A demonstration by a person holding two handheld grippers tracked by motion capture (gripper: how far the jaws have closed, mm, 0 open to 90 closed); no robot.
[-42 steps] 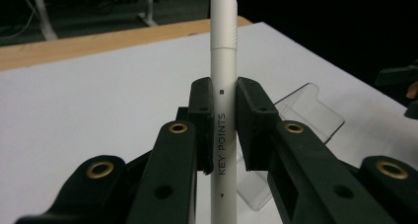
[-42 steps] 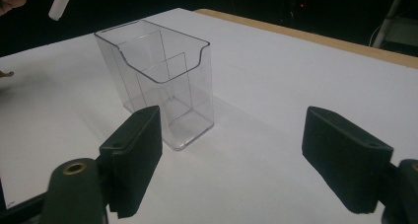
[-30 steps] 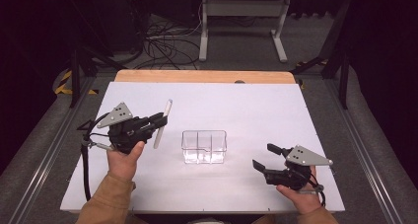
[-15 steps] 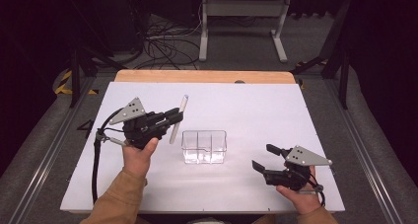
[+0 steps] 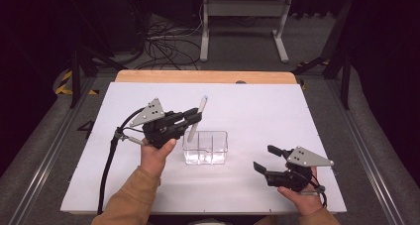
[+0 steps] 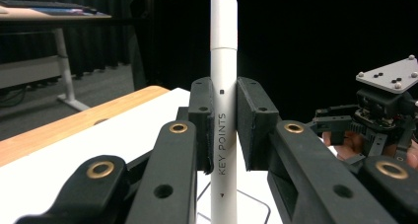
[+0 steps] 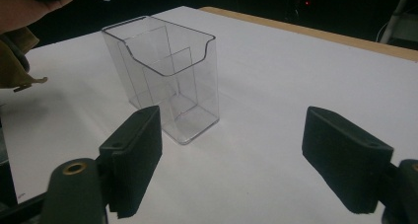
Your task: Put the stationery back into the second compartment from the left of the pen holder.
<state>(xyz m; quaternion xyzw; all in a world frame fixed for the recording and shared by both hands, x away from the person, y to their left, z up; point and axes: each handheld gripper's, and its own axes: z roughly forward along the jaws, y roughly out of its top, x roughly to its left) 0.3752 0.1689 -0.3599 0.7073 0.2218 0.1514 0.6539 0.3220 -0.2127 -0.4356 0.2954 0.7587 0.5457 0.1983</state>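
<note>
Carried rightward since the earlier frame, the white pen [image 6: 223, 110] clamped in the left gripper [image 5: 194, 119] now hangs seemingly just beside the clear holder [image 5: 205, 148], likely for insertion, while the right gripper [image 5: 267, 160] is held apart.

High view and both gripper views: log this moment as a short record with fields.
work in hand: white pen carried toward the clear plastic holder
left gripper: shut on the pen, which stands upright between its pads
pen marking: reads KEY POINTS along the barrel
pen position: above the holder's left rear edge, not yet inside
holder: transparent, with inner dividers, standing upright on the white table; nothing in it
right gripper: open, holding nothing, low over the table to the right of the holder
</note>
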